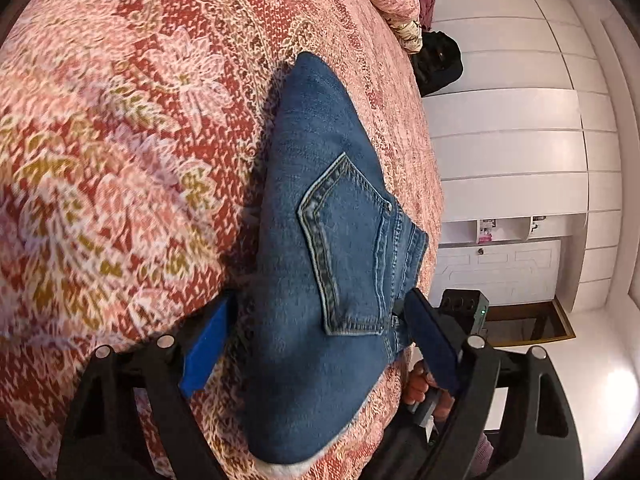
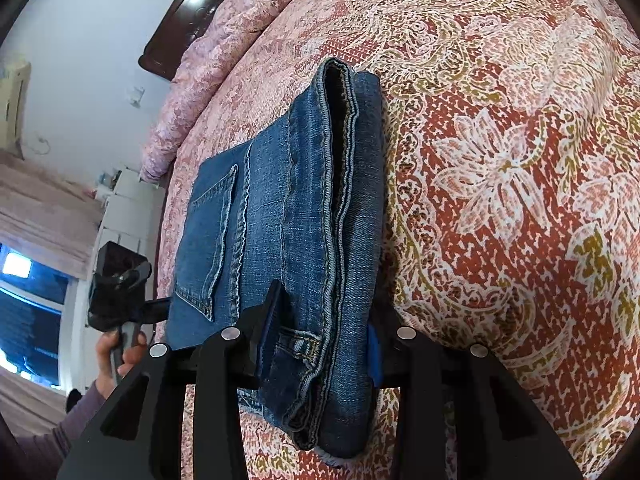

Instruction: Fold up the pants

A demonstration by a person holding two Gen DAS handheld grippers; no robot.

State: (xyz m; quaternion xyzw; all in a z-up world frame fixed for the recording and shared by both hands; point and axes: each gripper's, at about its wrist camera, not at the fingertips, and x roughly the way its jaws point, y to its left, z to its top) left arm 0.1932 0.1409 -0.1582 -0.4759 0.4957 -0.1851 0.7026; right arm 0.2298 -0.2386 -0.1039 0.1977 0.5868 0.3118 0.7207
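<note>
The left gripper (image 1: 316, 336) is spread wide around folded blue jeans (image 1: 320, 248). The jeans are clamped by the right gripper (image 2: 320, 340) on a floral bedspread (image 2: 500, 200).

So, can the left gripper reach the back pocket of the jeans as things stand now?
Probably yes. The left gripper already straddles the folded jeans, and the back pocket lies face up right ahead of it, with nothing covering it.

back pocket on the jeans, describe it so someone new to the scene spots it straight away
Start at the red and pink floral bedspread, then the folded blue jeans lying on it. The back pocket is the stitched five-sided patch on the top layer, away from the stacked hems.
</note>
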